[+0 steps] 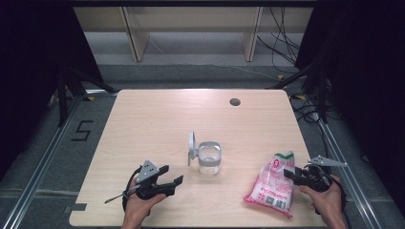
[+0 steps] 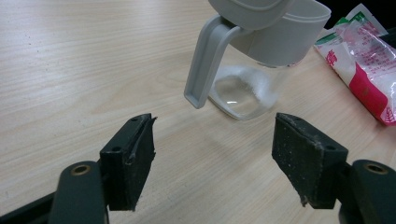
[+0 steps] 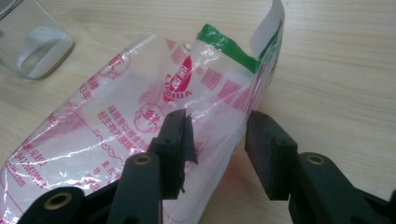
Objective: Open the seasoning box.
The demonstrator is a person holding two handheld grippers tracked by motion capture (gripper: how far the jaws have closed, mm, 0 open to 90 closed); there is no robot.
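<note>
- Sugar-like white powder fills the pink-and-white plastic bag point(image 3: 140, 121), which lies on the table at the right gripper point(image 1: 291, 174); its torn green top stands up just beyond the jaw tips.
- Right gripper point(image 3: 217, 140): jaws partly apart, with the edge of the bag between them. The left pad lies against the film, the right pad stands just clear of it, so the bag is not clamped.
- Left gripper point(image 2: 212, 156): jaws spread wide and holding nothing, with bare table between the pads.
- Straight ahead of the left jaws, a little beyond the tips, stands a clear glass jar point(image 2: 247, 88) with a grey collar and a flipped-up grey lid point(image 2: 208, 65); a little white powder lies in its bottom. The lid's tab hangs down toward the left pad but is apart from it.
- In the high view the jar point(image 1: 209, 160) stands between the two grippers, nearer the left gripper point(image 1: 165, 181), well apart from the bag point(image 1: 273, 183).
- The table point(image 1: 153, 119) is pale wood grain with a round grey cable port point(image 1: 234, 101) near its far edge.
- Beyond it: grey floor, a floor mark "5" point(image 1: 82, 130), cables point(image 1: 286, 43) and pale wooden shelving legs point(image 1: 136, 33).
</note>
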